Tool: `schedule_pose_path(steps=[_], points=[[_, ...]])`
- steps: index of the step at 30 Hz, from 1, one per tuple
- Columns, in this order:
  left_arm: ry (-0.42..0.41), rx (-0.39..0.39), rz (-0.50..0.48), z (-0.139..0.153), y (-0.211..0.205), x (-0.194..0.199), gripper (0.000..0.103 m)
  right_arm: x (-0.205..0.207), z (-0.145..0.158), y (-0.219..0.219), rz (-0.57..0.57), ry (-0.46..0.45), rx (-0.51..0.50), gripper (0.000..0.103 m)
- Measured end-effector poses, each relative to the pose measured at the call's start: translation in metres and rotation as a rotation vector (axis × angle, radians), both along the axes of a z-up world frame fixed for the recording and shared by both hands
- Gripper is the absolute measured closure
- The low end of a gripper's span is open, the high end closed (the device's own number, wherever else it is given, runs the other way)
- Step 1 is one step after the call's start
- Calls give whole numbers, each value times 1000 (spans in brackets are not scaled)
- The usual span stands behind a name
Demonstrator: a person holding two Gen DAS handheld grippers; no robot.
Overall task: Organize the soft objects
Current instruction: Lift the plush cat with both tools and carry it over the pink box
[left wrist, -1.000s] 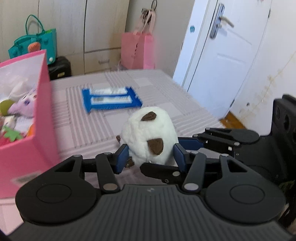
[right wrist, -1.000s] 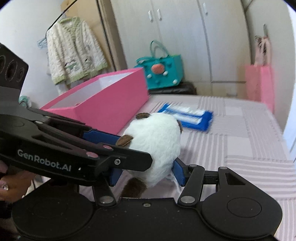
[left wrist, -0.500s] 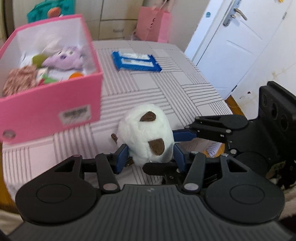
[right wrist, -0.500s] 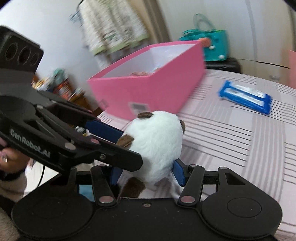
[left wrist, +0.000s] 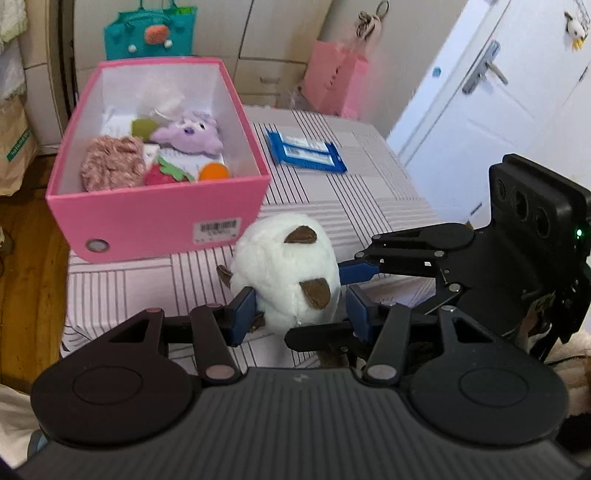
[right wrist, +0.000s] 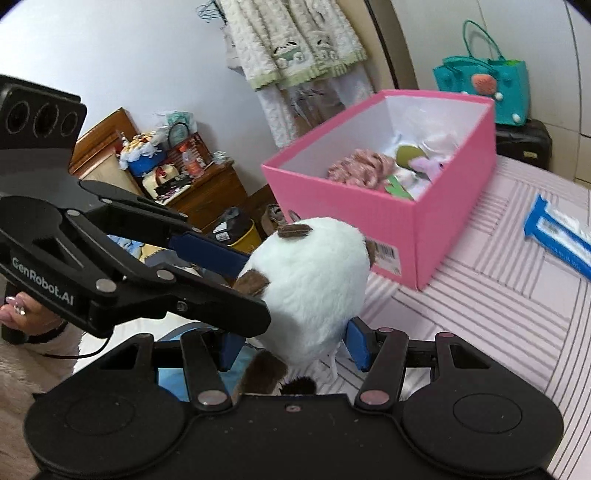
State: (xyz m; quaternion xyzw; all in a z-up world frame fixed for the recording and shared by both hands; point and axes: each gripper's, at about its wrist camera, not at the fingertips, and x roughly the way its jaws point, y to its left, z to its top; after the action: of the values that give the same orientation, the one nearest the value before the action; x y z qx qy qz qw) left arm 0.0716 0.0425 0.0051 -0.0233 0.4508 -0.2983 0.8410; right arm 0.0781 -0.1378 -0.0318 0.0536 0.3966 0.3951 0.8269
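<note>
A blue wipes pack (left wrist: 306, 151) lies on the striped table (left wrist: 373, 184); behind the table stand a teal bag (left wrist: 147, 33) and a pink bag (left wrist: 334, 83).

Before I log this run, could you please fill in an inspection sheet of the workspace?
Surface: pink striped cover.
Job's things: white plush held above the near edge; pink box holds a purple plush and other soft toys.
Clutter: blue packet beside the box.
Grippers: left gripper and right gripper, jaws shut on the plush.
Cables: nothing seen.
Surroundings: white door, teal bag, pink bag.
</note>
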Motion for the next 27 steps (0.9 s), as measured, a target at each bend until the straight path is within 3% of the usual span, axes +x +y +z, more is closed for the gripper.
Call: schedule_pose_path(steps=[4,12,18,24,27], points=[[-33,-9,12,16,9,1,51,7,16,6,20,-18,-1,41],[-233,-31,37,47,14,15,51,29,52,11,-9,-188,0,41],[-358,-18,140,50,8,52,51,67,65,15,1,-334,-18,41],[-396,-72,199,43,15,94,51,110,69,20,26,-391,-26,41],[-403,-84,217,34,13,117,51,121,64,28,30,-501,-101,41]])
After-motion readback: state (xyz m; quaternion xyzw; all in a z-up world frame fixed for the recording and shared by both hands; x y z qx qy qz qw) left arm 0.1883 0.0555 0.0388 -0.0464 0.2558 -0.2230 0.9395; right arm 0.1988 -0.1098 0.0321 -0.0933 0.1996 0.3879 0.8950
